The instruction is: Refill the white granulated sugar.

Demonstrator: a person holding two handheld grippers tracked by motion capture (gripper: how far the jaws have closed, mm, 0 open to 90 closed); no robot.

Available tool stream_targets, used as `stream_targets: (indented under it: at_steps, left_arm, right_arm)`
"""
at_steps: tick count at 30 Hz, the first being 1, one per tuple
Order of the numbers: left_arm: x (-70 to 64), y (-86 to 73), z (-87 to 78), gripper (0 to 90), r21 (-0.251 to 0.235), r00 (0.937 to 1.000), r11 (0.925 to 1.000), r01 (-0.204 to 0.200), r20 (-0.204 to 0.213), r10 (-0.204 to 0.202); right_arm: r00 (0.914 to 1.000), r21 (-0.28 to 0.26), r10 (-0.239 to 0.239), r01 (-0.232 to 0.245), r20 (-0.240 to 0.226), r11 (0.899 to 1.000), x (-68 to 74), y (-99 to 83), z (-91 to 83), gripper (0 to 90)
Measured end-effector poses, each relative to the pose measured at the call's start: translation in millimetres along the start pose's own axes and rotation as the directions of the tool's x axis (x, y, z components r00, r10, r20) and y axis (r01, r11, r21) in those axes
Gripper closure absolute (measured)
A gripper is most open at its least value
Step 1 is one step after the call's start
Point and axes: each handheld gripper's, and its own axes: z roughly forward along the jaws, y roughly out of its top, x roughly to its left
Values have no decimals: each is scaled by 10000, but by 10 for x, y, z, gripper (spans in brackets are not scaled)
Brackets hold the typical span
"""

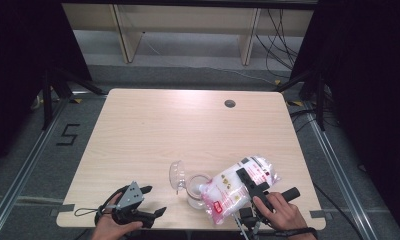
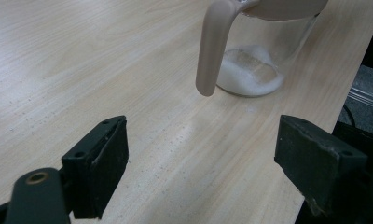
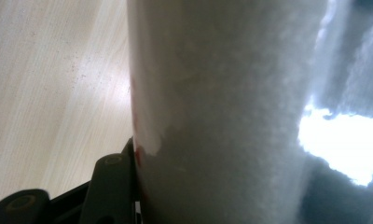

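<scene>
High view: my right gripper (image 1: 252,186) is at the near right part of the table (image 1: 153,125), clamped on a clear plastic bag (image 1: 238,186) of white granules with red print. Bag is lifted and tilted, its lower left end right over the mouth of a glass jar (image 1: 197,190). Jar stands upright near the table's near edge, roughly centre. Its clear lid (image 1: 176,175) is flipped open, standing up on the jar's left side.

Right gripper view: bag (image 3: 222,116) is pressed right up against the lens, white granular fill across most of the frame, red print along its left edge. One black jaw pad sits flat against the bag at bottom left; I can't see the other jaw behind the bag. From the high view the jaws are closed on the bag's middle, holding its weight.

Left gripper (image 1: 150,201) is at the near left of the table, well apart from the jar, in my left hand (image 1: 110,227). Left gripper view: jaws spread wide, nothing between them, bare wood below. Jar (image 2: 264,51) is ahead of the jaws with a thin layer of white granules (image 2: 247,72) on its bottom. A beige handle (image 2: 211,49) hangs down the side facing the camera, lower end free, not touching the table.

Left gripper (image 2: 201,163) isn't touching the jar.
</scene>
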Motion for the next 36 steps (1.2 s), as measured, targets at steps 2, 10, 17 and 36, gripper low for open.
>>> stream_targets:
  at_steps: [2, 10, 17, 36]
  left_arm:
    - [0, 0, 1, 172, -5, 10000, 10000, 3, 4, -3]
    - [6, 0, -5, 172, 93, 10000, 9999, -90, -38, 91]
    - [7, -1, -4, 172, 78, 10000, 9999, -75, -37, 76]
    - [9, 0, -5, 172, 82, 10000, 9999, -73, -6, 73]
  right_arm:
    - [10000, -2, 2, -2, 0, 10000, 0, -1, 0, 500]
    - [10000, -2, -13, 13, -12, 10000, -3, -1, -1, 500]
    - [10000, 4, -37, 37, 2, 10000, -5, -3, -3, 501]
    - [9994, 81, -292, 291, 182, 9995, -27, -5, -15, 502]
